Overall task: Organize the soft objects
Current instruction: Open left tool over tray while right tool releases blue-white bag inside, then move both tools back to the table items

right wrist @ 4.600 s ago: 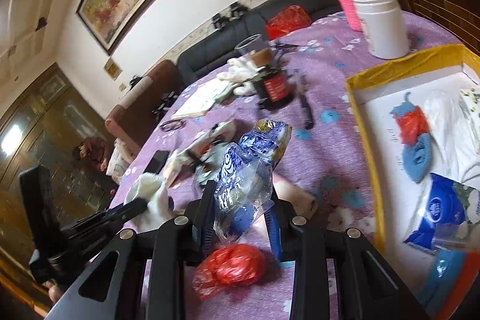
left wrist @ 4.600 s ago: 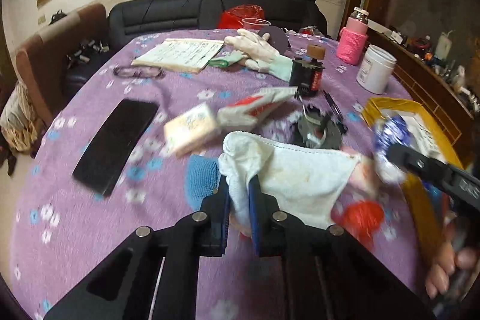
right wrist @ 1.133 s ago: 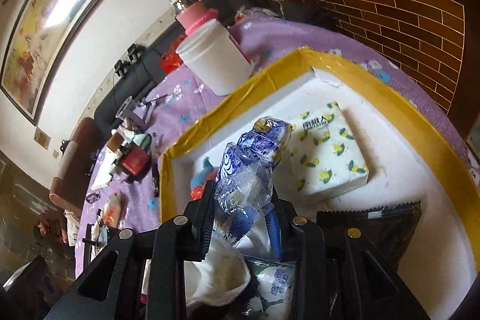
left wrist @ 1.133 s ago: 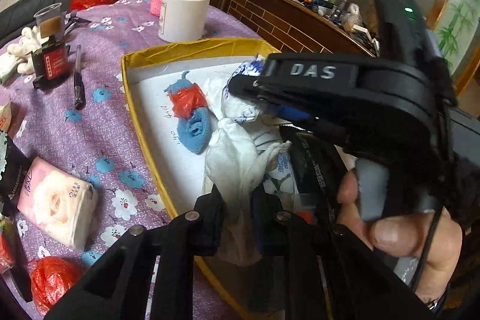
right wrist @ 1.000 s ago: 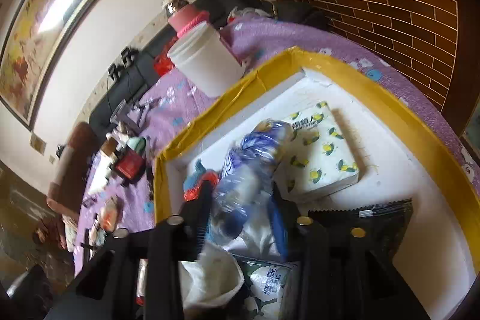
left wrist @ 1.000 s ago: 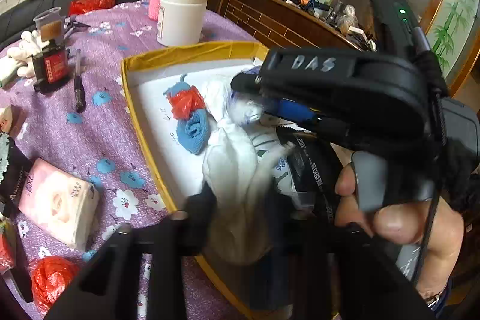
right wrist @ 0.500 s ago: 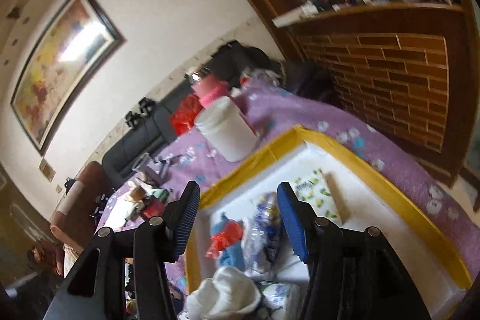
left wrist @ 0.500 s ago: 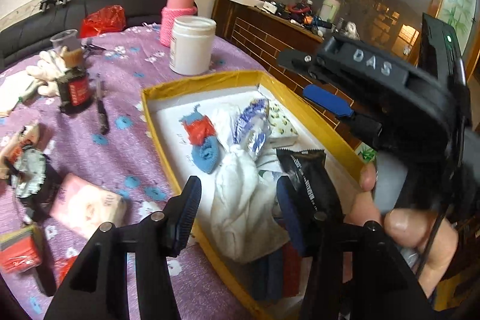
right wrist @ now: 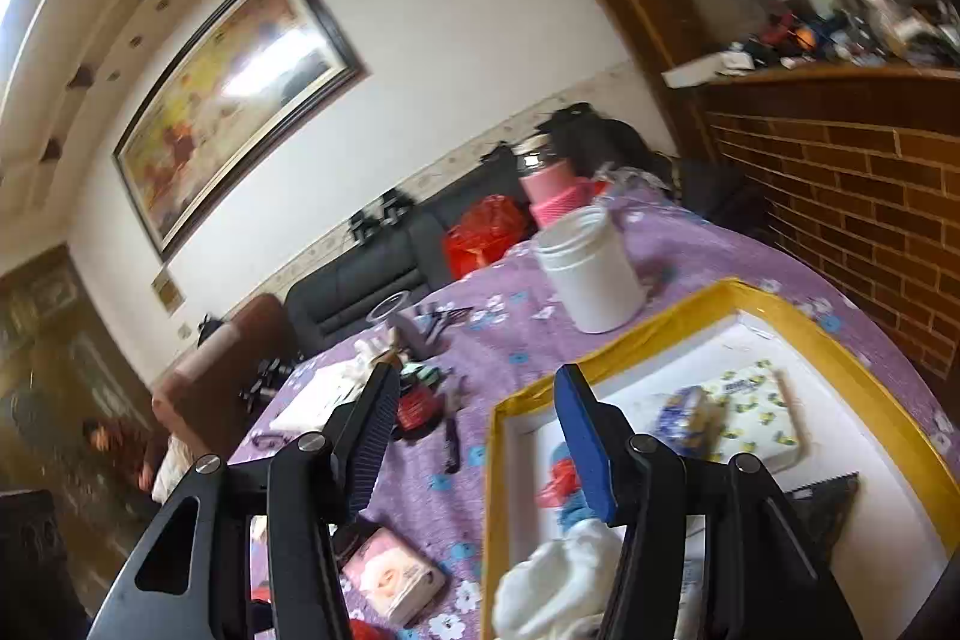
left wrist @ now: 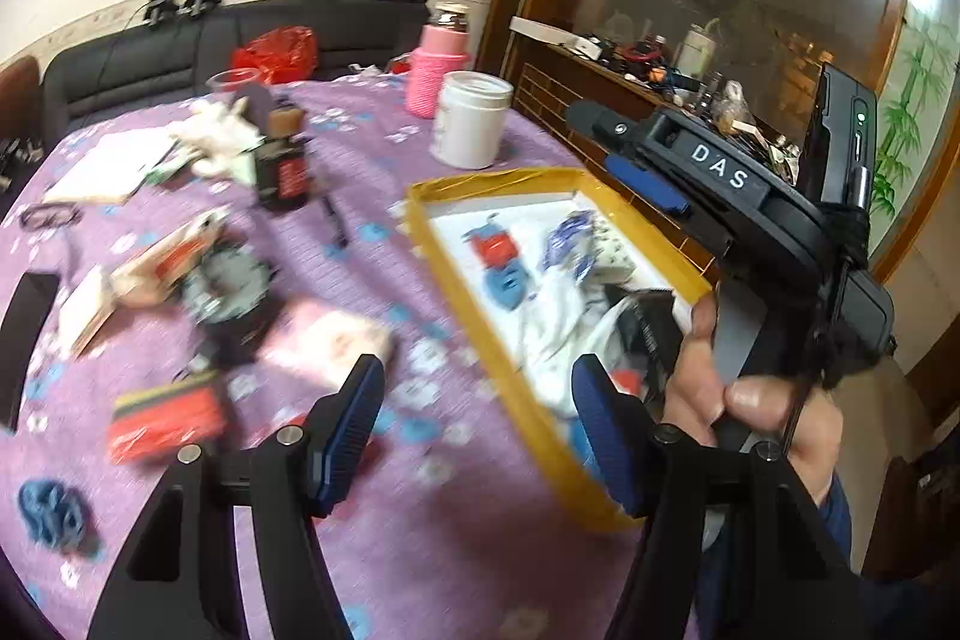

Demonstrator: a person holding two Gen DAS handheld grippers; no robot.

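Left tongs point(left wrist: 477, 418): jaws apart, just been opening, nothing between them; they hang over the purple-clothed counter point(left wrist: 372, 148) at the near long rim of the yellow-edged tray point(left wrist: 447, 256).
Right tongs point(right wrist: 477, 418): jaws apart, just been opening, empty; raised over the tray's near left corner, gripped by a hand point(left wrist: 729, 400) seen from the left wrist view.
White cloth point(right wrist: 555, 583): bunched in the tray's near end, below the right tongs, free of both.
Blue-and-white crinkled bag point(right wrist: 681, 418): lying mid-tray, touching the patterned tissue pack point(right wrist: 759, 415).
Red and blue knit pieces point(left wrist: 501, 262): inside the tray by its left wall.
Pink tissue pack point(right wrist: 390, 577): on the counter outside the tray, left of it.
White jar point(right wrist: 591, 274): upright beyond the tray's far corner.
Left wrist view is motion-blurred; the clutter at the counter's left side is hard to make out.
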